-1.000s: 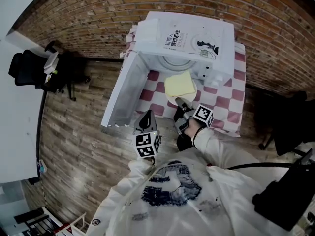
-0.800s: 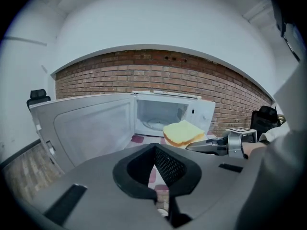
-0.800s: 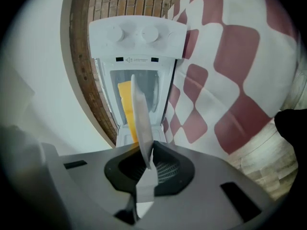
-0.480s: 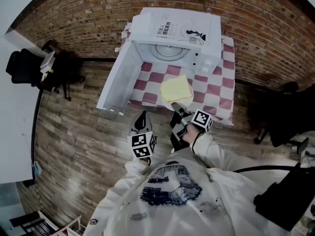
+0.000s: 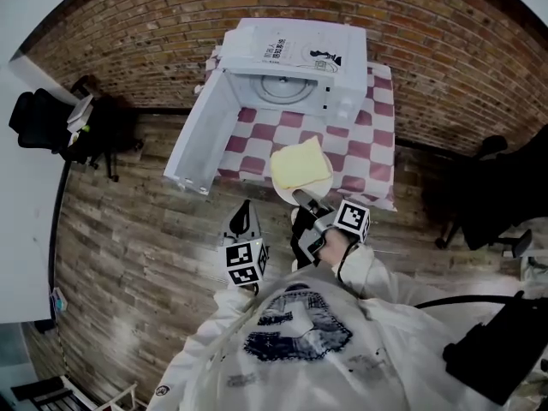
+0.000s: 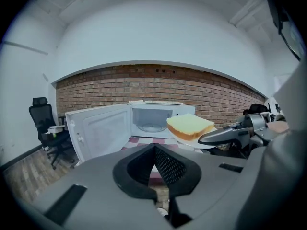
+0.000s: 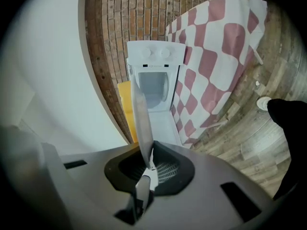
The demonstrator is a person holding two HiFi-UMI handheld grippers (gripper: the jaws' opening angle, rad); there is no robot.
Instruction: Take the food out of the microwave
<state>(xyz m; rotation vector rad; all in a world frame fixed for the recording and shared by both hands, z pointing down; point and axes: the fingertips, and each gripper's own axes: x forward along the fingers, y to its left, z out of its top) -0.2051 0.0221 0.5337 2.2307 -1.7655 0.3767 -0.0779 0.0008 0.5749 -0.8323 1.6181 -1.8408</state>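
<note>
While the plate (image 7: 141, 114) was clamped by its rim between the pads of the right gripper (image 5: 300, 199), the slab of yellow food (image 5: 301, 163) was held on it, clear of the microwave (image 5: 287, 50) and above the near edge of the checked cloth (image 5: 360, 135). The door (image 5: 201, 135) was seen swung wide, and nothing but the glass turntable (image 5: 278, 88) was left in the cavity. The step in hand was therefore judged to be the carrying-out itself, with the removal nearly done and only the setting-down outstanding.

The left gripper (image 5: 246, 208) was seen with its jaws drawn together on nothing, held low beside the right one and apart from the plate.

For the next move, a bare patch of cloth would be needed, and the plate would have to be kept level, since it was gripped at one edge only and the food lay loose on it. Release was judged safe only once the plate was borne by the table.
</note>
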